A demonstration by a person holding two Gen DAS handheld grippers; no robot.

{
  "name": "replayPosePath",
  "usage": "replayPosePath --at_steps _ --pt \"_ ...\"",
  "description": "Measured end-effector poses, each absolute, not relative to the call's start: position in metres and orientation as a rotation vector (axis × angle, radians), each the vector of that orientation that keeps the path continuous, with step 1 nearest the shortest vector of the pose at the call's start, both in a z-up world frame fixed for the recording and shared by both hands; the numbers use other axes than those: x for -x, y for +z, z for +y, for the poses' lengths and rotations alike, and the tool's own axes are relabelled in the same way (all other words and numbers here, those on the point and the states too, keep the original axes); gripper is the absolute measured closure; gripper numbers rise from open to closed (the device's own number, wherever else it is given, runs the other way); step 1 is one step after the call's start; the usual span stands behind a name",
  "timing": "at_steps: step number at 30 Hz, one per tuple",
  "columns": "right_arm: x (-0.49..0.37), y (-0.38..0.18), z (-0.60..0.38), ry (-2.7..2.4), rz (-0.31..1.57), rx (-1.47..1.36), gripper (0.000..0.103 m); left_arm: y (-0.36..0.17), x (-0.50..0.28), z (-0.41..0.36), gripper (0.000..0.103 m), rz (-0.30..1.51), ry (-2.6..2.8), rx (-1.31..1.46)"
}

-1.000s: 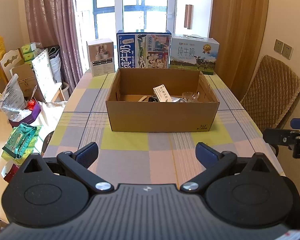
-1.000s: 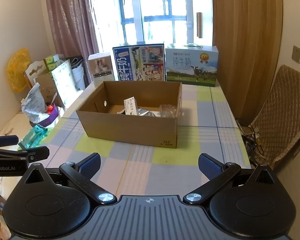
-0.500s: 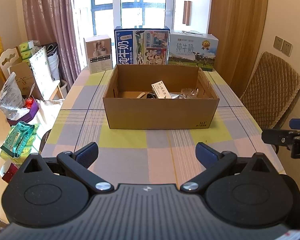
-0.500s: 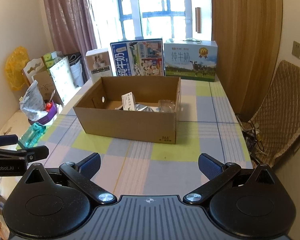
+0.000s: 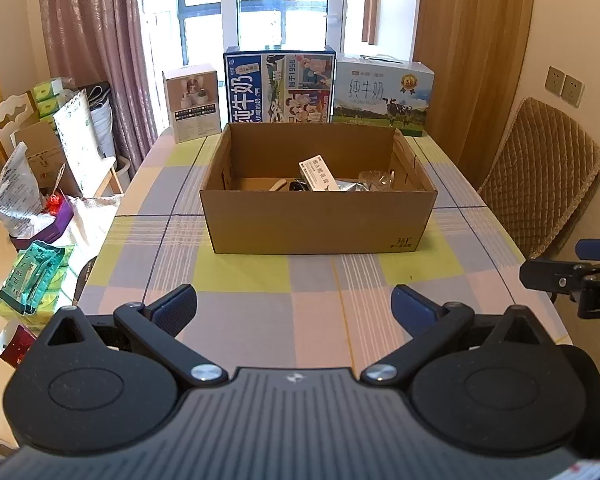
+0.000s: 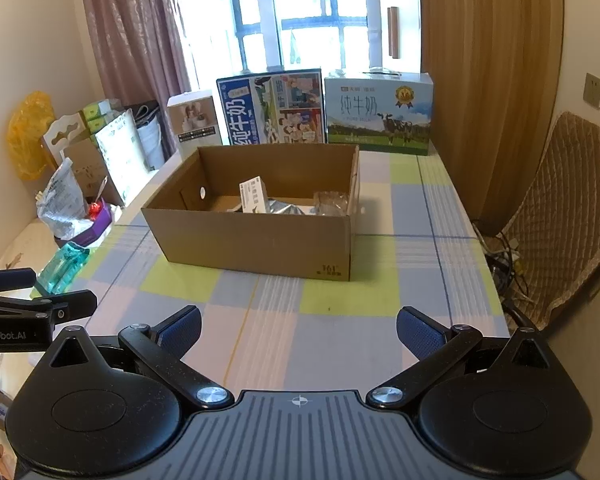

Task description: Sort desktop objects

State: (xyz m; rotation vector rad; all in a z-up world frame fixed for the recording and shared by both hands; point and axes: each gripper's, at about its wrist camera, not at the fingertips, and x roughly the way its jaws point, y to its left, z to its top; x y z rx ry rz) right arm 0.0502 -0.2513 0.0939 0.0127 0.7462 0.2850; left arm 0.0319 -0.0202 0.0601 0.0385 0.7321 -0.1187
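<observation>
Two black handheld grippers with blue-padded fingers hover over the near end of a table covered in a pastel checked cloth (image 5: 260, 304), both spread wide and holding nothing. The left gripper (image 5: 294, 304) and the right gripper (image 6: 298, 330) point toward an open brown cardboard box (image 5: 318, 222) standing on the cloth at mid-table, well apart from both. Inside the box, a small white printed carton (image 5: 317, 173) leans upright near the middle, with a crumpled silver foil pouch (image 6: 282, 207) just beside it and a clear plastic wrapper (image 5: 376, 180) toward the right wall; darker items beneath are too small to make out. Behind the box, along the window, stand a small beige product box (image 5: 192, 102), a blue milk carton case (image 5: 279, 88) and a white milk gift case printed with cows (image 5: 382, 98). A quilted brown chair (image 5: 540, 176) sits at the table's right.
</observation>
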Motion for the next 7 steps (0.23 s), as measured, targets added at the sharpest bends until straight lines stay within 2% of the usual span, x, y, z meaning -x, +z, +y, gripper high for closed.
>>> replayPosePath --at_steps 7 --pt "-0.0501 0.0908 -0.2523 0.283 0.751 -0.016 0.002 0.0571 -0.0314 -0.0215 0.001 0.729 -0.128 -0.038"
